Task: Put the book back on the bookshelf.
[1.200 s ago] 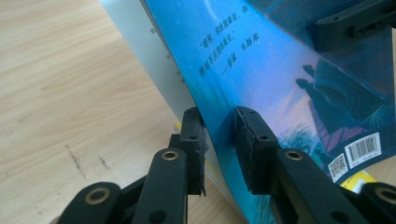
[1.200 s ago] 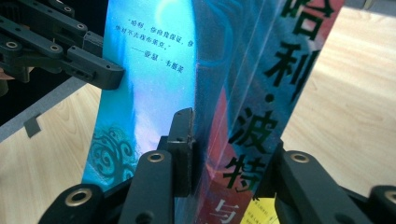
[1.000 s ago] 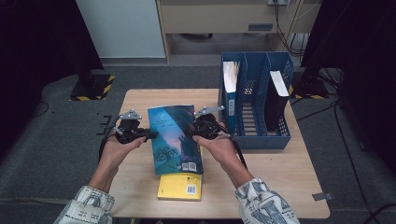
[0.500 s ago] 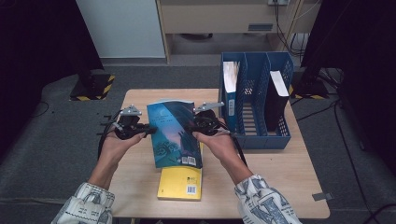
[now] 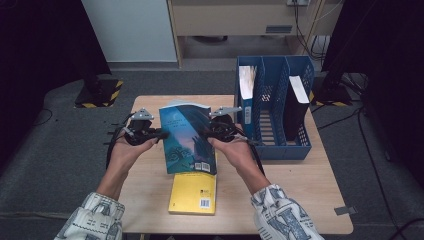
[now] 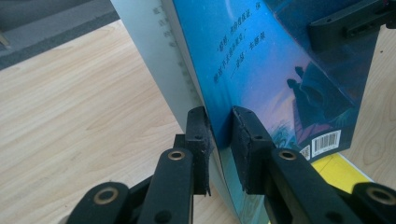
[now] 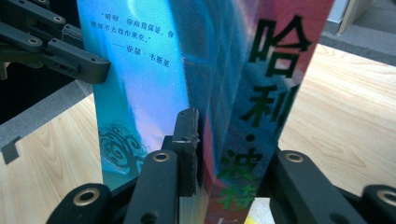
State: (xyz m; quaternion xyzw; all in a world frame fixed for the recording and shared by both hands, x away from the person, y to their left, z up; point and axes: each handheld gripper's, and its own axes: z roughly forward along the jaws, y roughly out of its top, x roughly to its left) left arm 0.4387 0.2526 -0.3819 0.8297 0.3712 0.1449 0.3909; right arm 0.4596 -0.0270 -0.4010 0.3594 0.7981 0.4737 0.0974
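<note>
Blue book [image 5: 187, 137] held up between both grippers, above the table [image 5: 150, 190]
Left gripper [image 5: 159, 134] clamps its left edge, right gripper [image 5: 204, 132] clamps its spine side; a yellow book [image 5: 192, 194] lies near, under it

- A lab or recording room: a small light wooden tabletop [image 5: 150, 200] stands alone on grey carpet [image 5: 55, 145].
- Black stands with yellow-black hazard-striped bases [image 5: 100, 94] flank it.
- Black cables [image 5: 372, 150] trail across the floor.
</note>
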